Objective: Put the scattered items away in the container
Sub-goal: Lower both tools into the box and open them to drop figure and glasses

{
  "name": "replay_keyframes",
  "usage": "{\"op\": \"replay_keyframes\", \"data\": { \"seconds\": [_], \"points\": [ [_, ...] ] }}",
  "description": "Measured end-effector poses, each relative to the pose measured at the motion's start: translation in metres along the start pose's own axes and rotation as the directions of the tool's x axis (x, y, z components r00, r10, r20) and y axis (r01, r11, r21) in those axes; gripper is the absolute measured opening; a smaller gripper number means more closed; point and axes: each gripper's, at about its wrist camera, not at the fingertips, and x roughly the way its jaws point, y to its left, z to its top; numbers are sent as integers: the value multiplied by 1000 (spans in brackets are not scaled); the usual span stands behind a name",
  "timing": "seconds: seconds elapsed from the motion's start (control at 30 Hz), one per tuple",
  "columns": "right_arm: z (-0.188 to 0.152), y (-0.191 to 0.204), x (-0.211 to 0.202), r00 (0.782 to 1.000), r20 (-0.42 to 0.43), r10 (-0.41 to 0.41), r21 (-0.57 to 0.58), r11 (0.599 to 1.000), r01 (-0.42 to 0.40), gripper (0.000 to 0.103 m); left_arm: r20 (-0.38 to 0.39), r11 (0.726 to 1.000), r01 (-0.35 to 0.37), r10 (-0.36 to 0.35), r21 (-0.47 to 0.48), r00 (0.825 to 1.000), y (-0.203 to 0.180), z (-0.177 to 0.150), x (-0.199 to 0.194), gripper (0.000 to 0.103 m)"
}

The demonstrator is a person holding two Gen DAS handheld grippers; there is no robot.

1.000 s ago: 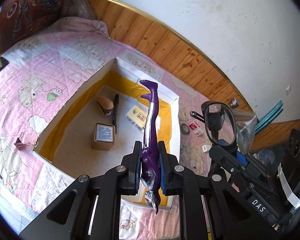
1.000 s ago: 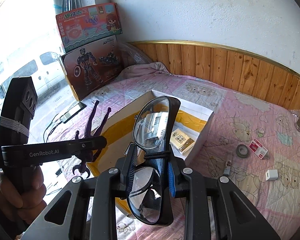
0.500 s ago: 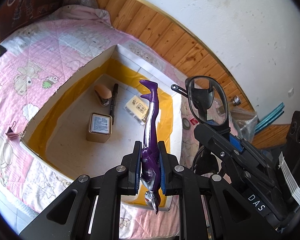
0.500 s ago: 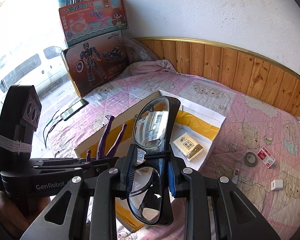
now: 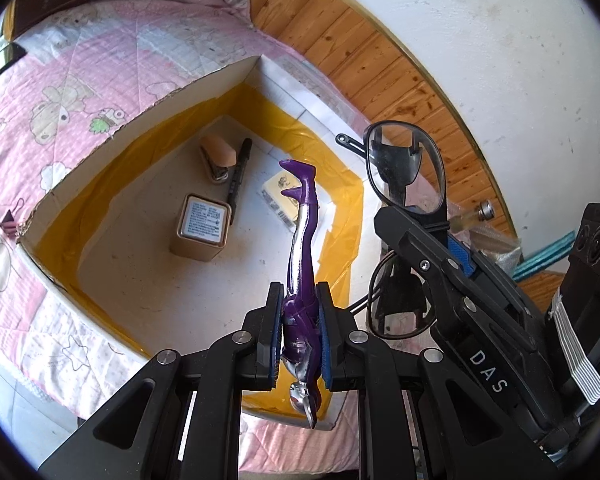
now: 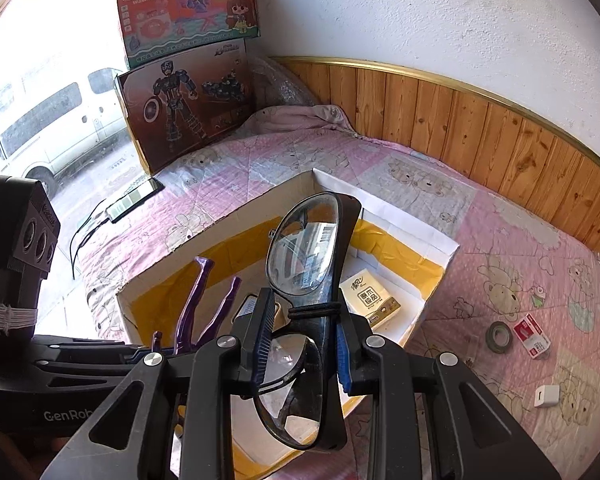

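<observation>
Figurine (image 5: 300,280) first: purple and silver, slim, glossy, pinched at the torso between the blue pads of my left gripper (image 5: 299,334), which is clenched tight on it; its silver head hangs down toward me past the pads and its two long legs stick out ahead, boots pointed, hovering over the open container (image 5: 148,92). In my right gripper (image 6: 300,344) I've got the glasses (image 6: 306,256), a black-framed pair with clear oval lenses, folded, with a dark elastic band around them at the pads; the fingers are clamped on the frame near the bridge, one lens standing up ahead of the pads, the other hanging below them. From the right wrist the figurine's legs show just to the left of the glasses, so both loads sit side by side above the near edge of the box. Looking outward now: the container is a shallow white cardboard box with yellow tape lining its inner walls, lying on a pink cartoon-print quilt (image 6: 500,240). Inside it I see a small tan tin (image 5: 202,228) with a printed label, a black marker (image 5: 238,172), a peach-coloured stapler (image 5: 218,156) and a yellow tissue pack (image 6: 370,300). Out on the quilt to the right lie a roll of dark tape (image 6: 499,336), a small red-and-white packet (image 6: 534,332) and a white cube charger (image 6: 547,396). Two toy boxes (image 6: 188,72) lean by the window.
</observation>
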Motion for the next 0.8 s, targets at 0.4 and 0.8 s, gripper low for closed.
{"op": "replay_keyframes", "data": {
  "seconds": [0.4, 0.8],
  "points": [
    [5, -13, 38, 997, -75, 23, -47, 999, -26, 29, -57, 999, -12, 9, -49, 998, -2, 2, 15, 15],
    [6, -25, 66, 986, -157, 54, -37, 997, -60, 29, -117, 997, -59, 52, -54, 992, -7, 8, 31, 15]
  ]
}}
